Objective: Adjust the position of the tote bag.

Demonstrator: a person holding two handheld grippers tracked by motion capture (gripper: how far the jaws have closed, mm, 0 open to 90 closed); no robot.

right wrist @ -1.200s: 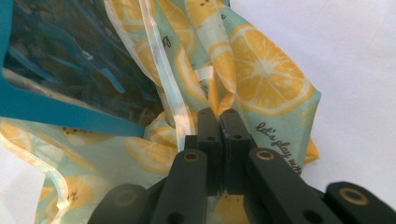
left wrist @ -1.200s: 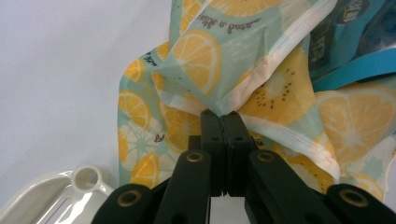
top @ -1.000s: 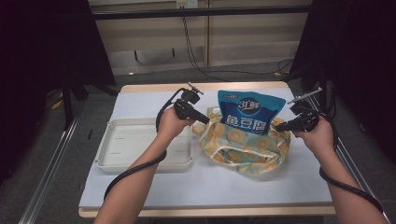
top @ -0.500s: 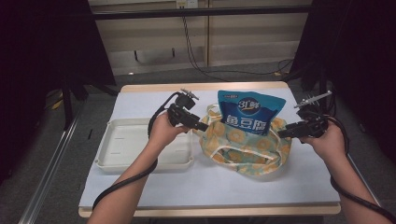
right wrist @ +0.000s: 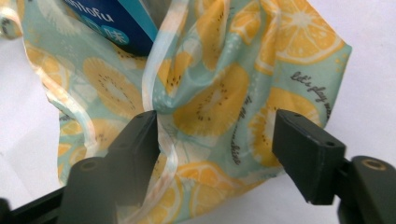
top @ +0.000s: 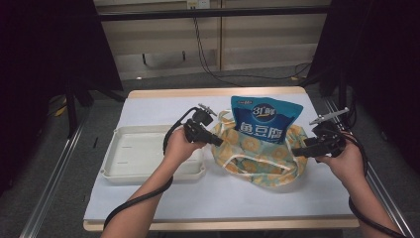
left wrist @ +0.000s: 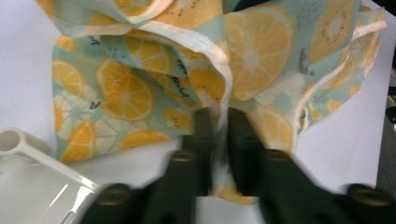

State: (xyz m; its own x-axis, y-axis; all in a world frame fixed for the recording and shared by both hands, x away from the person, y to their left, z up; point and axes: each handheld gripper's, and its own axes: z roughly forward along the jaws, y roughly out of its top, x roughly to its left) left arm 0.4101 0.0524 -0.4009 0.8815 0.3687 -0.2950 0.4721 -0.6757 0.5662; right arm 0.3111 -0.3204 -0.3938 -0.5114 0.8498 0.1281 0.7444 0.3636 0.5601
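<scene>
Left hand-held gripper (left wrist: 218, 140): clenched on the pale hem of the fruit-print cloth bag (left wrist: 187, 79), jaws just closed, fabric pinched between them. Right hand-held gripper (right wrist: 215, 140): released, jaws just opened and standing wide apart, a fold of the same bag between them, left jaw against the hem, right jaw clear of the cloth. Bag slumped on the white table (top: 163, 193) between both tools, touching each. Blue pouch (top: 265, 121) upright inside the bag, beyond both jaw tips. White tray (top: 133, 153) just beside the left tool, at its outer side.
</scene>
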